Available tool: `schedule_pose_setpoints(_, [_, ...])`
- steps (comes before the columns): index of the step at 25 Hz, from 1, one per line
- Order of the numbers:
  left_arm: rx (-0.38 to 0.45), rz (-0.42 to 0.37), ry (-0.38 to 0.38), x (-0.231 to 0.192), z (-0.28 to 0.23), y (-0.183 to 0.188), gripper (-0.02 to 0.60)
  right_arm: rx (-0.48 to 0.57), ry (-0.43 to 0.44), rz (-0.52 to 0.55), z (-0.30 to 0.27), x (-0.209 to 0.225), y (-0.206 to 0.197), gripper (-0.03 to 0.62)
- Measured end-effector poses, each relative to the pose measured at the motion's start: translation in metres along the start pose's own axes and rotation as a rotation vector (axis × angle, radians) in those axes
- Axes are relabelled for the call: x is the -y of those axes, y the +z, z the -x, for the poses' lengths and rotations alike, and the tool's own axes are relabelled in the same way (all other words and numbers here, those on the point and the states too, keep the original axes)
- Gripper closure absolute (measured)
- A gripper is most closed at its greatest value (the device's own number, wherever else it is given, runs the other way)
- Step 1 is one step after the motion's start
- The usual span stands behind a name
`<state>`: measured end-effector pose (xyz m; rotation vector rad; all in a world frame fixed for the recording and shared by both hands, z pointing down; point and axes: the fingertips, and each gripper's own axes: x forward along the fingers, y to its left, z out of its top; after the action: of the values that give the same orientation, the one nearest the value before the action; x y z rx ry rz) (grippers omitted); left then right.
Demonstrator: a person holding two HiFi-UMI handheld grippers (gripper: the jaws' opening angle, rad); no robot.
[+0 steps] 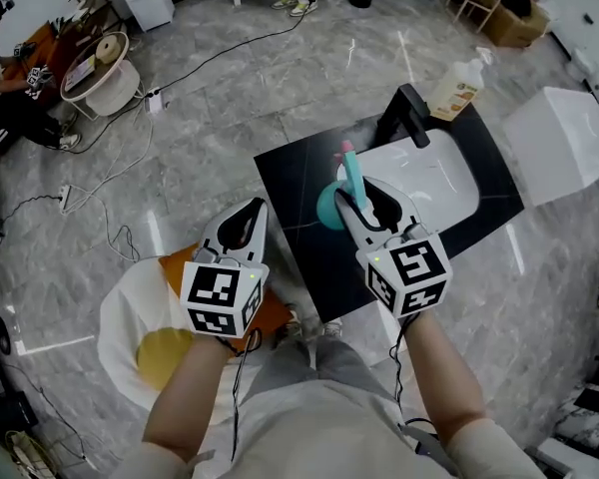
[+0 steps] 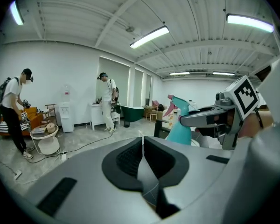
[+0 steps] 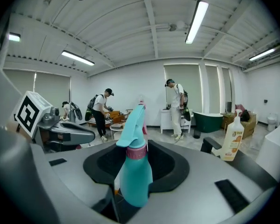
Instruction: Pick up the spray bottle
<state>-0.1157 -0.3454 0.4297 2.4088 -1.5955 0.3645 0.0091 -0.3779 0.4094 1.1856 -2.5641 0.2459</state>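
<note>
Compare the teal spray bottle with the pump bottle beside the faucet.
The spray bottle is teal with a pink collar; the pump bottle is pale with an orange label. The spray bottle has a trigger head, the pump bottle a push-down pump. The spray bottle is clamped in the right gripper; the pump bottle stands untouched on the black counter. Both are upright plastic bottles.

- The left gripper [image 1: 246, 211] points forward and slightly down, its jaws pressed together with nothing between them.
- The right gripper [image 1: 353, 200], just beside it, grips the upright spray bottle [image 1: 329, 206] between its jaws.
- The left forearm [image 1: 185, 402] and right forearm [image 1: 441, 372] reach forward, bare.
</note>
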Motion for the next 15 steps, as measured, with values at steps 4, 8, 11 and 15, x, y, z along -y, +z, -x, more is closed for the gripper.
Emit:
schedule_pose_setpoints(4, [0.048, -0.021, -0.01, 0.015, 0.015, 0.031, 0.552, 0.054, 0.005, 0.013, 0.036, -0.004, 0.035, 0.427])
schedule_pose_setpoints(8, [0.108, -0.049, -0.018, 0.029, 0.029, 0.062, 0.552, 0.105, 0.0, 0.032, 0.07, -0.006, 0.063, 0.431])
schedule_pose_setpoints(11, [0.136, -0.082, -0.014, 0.039, 0.041, 0.079, 0.552, 0.14, 0.005, 0.061, 0.095, -0.01, 0.081, 0.434])
schedule_pose_setpoints(15, [0.169, -0.134, -0.014, 0.054, 0.058, 0.096, 0.552, 0.177, 0.013, 0.087, 0.127, -0.016, 0.097, 0.434])
